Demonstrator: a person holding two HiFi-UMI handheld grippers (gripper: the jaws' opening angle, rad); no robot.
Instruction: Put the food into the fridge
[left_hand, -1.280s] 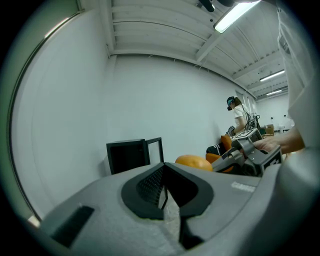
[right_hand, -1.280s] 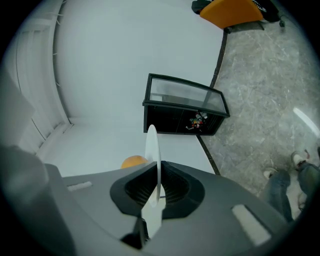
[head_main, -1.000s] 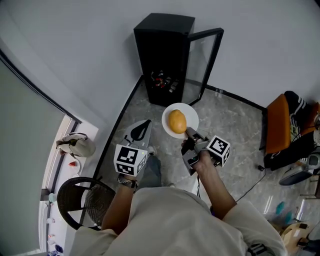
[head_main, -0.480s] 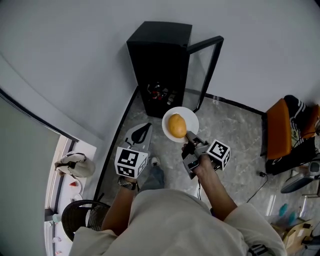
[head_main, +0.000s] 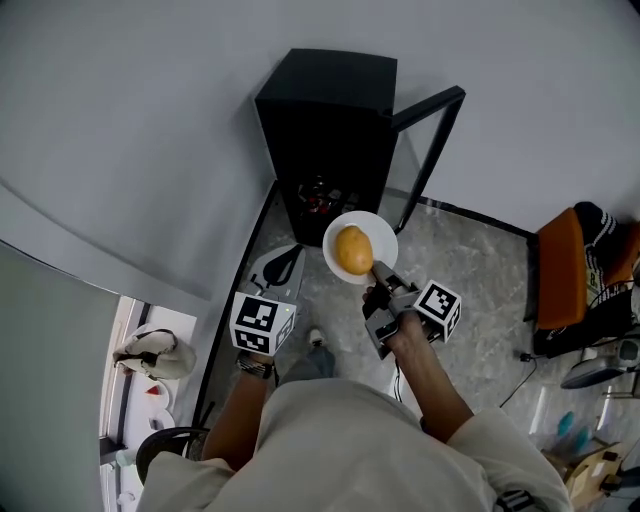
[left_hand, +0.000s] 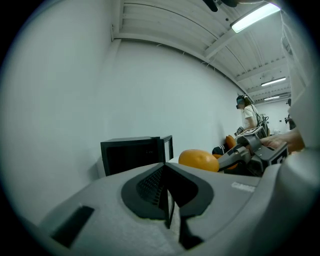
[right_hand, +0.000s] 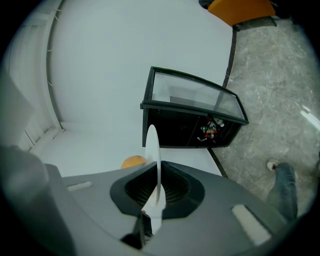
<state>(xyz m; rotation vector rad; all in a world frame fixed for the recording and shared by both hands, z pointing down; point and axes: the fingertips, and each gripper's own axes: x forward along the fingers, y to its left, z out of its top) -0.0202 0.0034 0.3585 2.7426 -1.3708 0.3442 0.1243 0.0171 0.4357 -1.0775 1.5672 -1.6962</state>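
Note:
A black mini fridge (head_main: 325, 130) stands on the floor against the wall, its glass door (head_main: 432, 150) swung open to the right. Cans or packets show on its lower shelf (head_main: 322, 195). My right gripper (head_main: 378, 272) is shut on the rim of a white plate (head_main: 385, 235), which carries a round orange food item (head_main: 353, 250). In the right gripper view the plate (right_hand: 152, 165) stands edge-on between the jaws, with the fridge (right_hand: 180, 122) ahead. My left gripper (head_main: 283, 262) is beside the plate, shut and holding nothing. In the left gripper view the food (left_hand: 199, 160) lies to the right.
An orange chair (head_main: 558, 268) with dark things on it stands at the right, and a cable (head_main: 510, 370) runs over the marble floor. A window ledge with a bag (head_main: 155, 352) and a dark round chair (head_main: 165, 445) are at the left. Another person (left_hand: 247, 112) stands far off.
Both grippers and the plate have moved towards the fridge, which now looks nearer and larger. The ledge and round chair have slid down the left of the view. The grip is unchanged.

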